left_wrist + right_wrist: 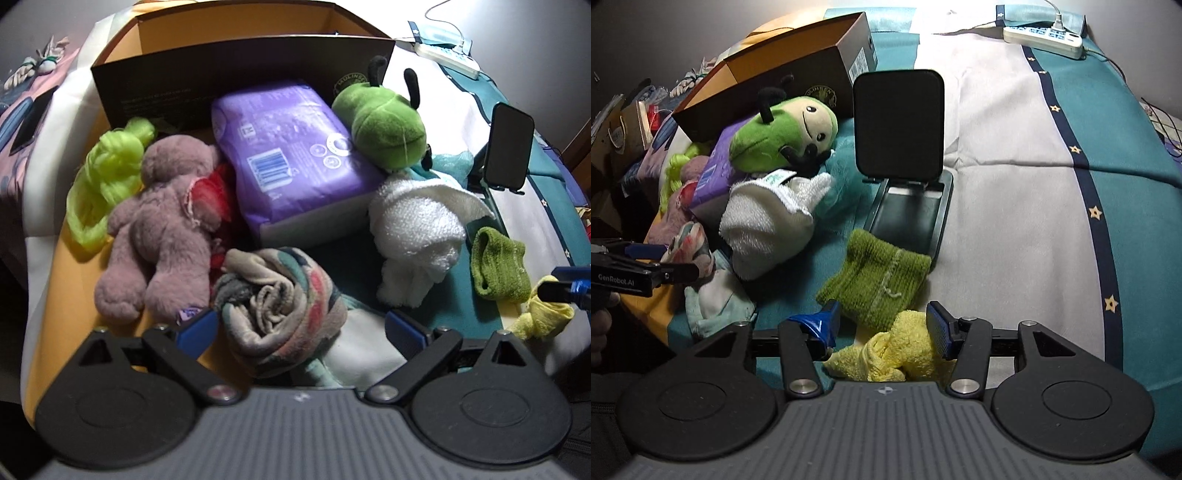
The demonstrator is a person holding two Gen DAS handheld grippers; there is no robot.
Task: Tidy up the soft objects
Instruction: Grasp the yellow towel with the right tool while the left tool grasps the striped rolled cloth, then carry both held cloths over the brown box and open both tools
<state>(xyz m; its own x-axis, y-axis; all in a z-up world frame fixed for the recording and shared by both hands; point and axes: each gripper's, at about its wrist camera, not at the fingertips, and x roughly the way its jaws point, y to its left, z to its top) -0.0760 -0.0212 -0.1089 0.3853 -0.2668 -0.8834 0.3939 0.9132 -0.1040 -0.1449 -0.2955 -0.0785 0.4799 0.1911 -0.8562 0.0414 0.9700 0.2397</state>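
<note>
Cloth sits between both sets of jaws, so treat this as two pickups about to happen. Your left gripper point(299, 328) stands released, its blue pads well apart on either side of the rolled patterned fleece point(280, 314), which lies at about 6 o'clock in the left wrist view, just below the purple pack point(291, 162) and beside the mauve plush bear point(159, 229) at 9 o'clock. Bring the pads lower around the thick middle of the roll before you clench, or the outer layer alone may peel away and unroll. Your right gripper point(882, 325) is also unclenched: the crumpled yellow cloth point(897, 350) lies at 6 o'clock in the right wrist view, touching the right-hand pad while the left-hand pad stands clear of it. The green knitted piece point(875, 280) lies just above, overlapping the yellow one, so close low on the yellow bundle to avoid catching the knit edge too. Judging by the task, the open cardboard box point(236, 85) at 12 o'clock looks the likely home for these things. Lift straight up before you carry across, since the white towel point(417, 229) and the green bug plush point(384, 125) crowd the route, and the dark phone stand point(901, 147) could tip if snagged.
</note>
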